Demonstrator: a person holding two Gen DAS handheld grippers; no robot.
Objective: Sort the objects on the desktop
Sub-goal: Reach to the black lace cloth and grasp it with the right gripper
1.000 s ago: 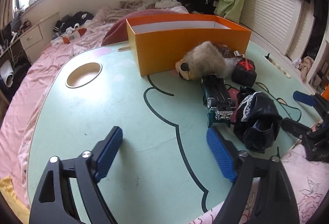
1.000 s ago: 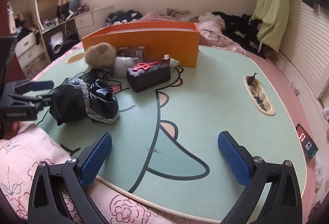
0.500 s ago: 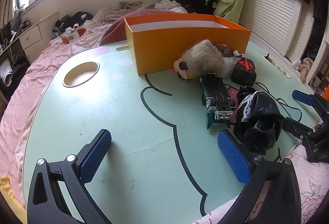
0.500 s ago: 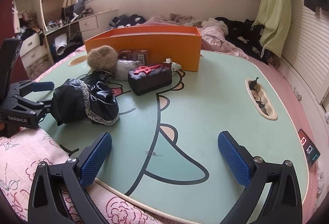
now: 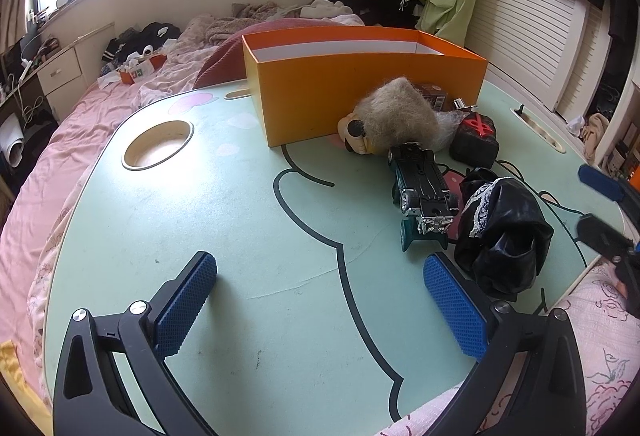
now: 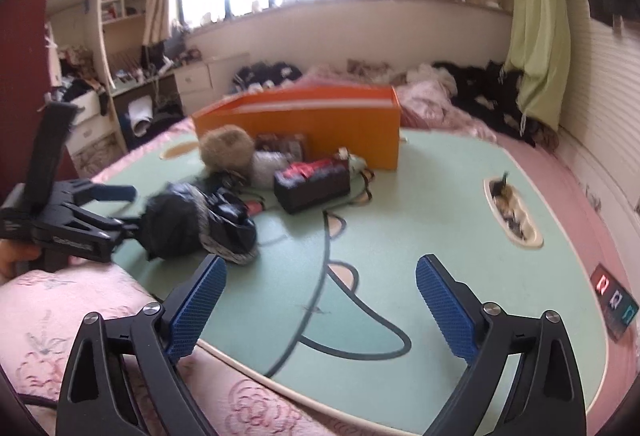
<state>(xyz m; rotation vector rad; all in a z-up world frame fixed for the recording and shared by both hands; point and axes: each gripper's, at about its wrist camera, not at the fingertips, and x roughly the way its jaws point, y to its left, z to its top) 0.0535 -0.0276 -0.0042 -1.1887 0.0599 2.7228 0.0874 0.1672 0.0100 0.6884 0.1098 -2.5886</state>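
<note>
The toy car lay near the orange box; both tools, the left tool apart and empty, the right tool empty and closing, should approach low and straight.

Little lettering is legible on the cluttered worktop. White print on the side of the left gripper is too blurred to read. A red cross-shaped mark tops the black case, and a dark card at 3 o'clock carries three coloured symbols.
</note>
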